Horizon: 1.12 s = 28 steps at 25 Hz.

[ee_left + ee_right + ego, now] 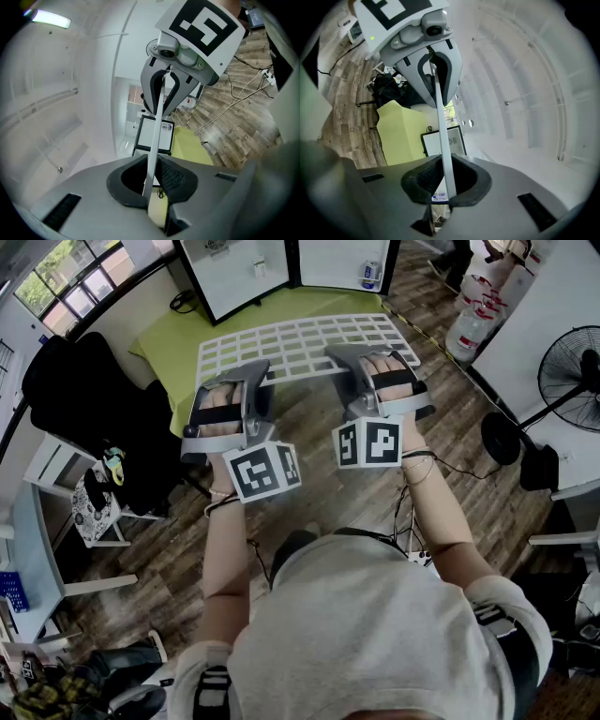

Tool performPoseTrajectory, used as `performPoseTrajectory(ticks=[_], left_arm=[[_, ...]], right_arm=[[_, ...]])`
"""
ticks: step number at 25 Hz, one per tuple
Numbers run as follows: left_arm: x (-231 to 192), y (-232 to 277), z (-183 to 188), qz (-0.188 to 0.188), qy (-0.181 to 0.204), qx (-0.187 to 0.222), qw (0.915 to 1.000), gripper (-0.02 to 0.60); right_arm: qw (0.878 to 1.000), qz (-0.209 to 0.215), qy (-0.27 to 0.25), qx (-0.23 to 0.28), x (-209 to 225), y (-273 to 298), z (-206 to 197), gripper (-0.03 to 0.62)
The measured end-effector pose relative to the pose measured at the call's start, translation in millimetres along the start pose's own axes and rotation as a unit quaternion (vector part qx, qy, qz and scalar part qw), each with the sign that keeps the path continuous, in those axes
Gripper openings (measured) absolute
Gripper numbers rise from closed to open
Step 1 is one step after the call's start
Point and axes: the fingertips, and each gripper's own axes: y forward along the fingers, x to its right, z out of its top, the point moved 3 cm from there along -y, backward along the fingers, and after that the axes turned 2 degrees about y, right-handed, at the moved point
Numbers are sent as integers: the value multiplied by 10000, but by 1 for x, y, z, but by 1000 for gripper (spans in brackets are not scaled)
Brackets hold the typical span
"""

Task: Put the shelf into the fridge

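Shelf [300,345] held level
Left tongs [261,381] and right tongs [345,362] clamp its near edge; likely light, stiff, awkwardly wide.

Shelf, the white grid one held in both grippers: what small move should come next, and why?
Probably carry the shelf forward, kept level, toward the black-framed white unit ahead, likely the fridge. The left gripper and right gripper are both shut on its near edge, and it hangs over the green table, short of that unit.
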Motion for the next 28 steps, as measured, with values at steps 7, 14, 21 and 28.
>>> performPoseTrajectory(ticks=[7,14,21,28], left_arm=[[6,1,-3,-75,-21,-39,10000,57],[8,5,-5,-151,-32,2,9999,57],[14,12,-14,-176,-95,76,9998,57],[13,31,-25,-213,23,279,9994,55]], right_arm=[[10000,77,15,-59,-7,1,1,52],[9998,139,94,-127,-9,5,-1,54],[9996,81,129,-246,-14,14,0,67],[9992,60,45,-390,-18,32,-1,57]])
